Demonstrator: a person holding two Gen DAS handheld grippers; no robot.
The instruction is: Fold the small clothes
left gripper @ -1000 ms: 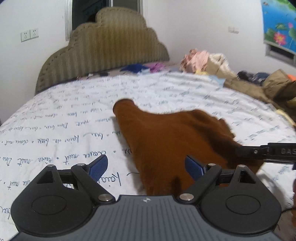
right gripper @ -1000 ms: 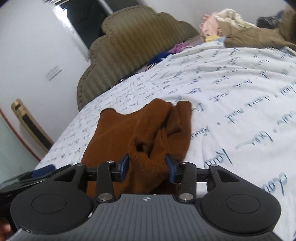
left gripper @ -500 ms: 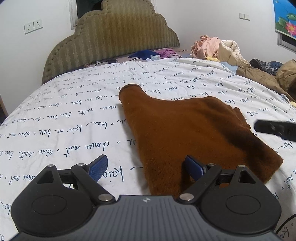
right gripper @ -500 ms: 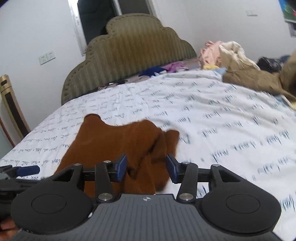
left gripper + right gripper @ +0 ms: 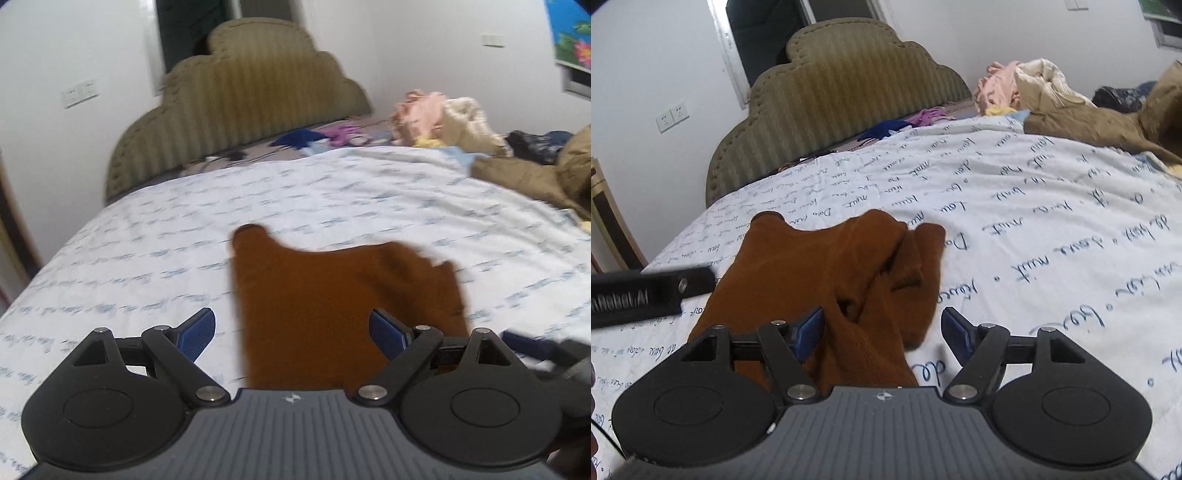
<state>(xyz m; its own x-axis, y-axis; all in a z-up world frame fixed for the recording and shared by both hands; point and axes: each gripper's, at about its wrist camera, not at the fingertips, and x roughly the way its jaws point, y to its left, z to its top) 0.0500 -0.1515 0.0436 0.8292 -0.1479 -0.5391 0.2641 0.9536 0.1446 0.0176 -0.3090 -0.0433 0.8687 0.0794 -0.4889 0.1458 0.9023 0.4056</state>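
A rust-brown knit garment point(image 5: 332, 295) lies on the white bedspread with blue script point(image 5: 147, 266). Its right part is bunched into folds point(image 5: 886, 273), and a narrow end point(image 5: 764, 225) points toward the headboard. My left gripper point(image 5: 291, 328) stands open wide just above the garment's near left edge; nothing touches its pads. My right gripper point(image 5: 882, 326) is opening. The crumpled near end of the garment lies between its jaws, and the right pad point(image 5: 955, 332) is clear of the cloth. The left gripper's finger point(image 5: 646, 291) shows at the left of the right wrist view.
A padded olive headboard point(image 5: 831, 92) stands at the far end. Loose clothes point(image 5: 1027, 85) and a tan jacket point(image 5: 1089, 122) are heaped at the far right of the bed. A wooden chair point(image 5: 605, 221) stands beside the bed on the left.
The right jaws have spread apart and let go of the bunched brown fabric. The left gripper has shifted, its view is now motion-blurred, and its jaws stay wide.
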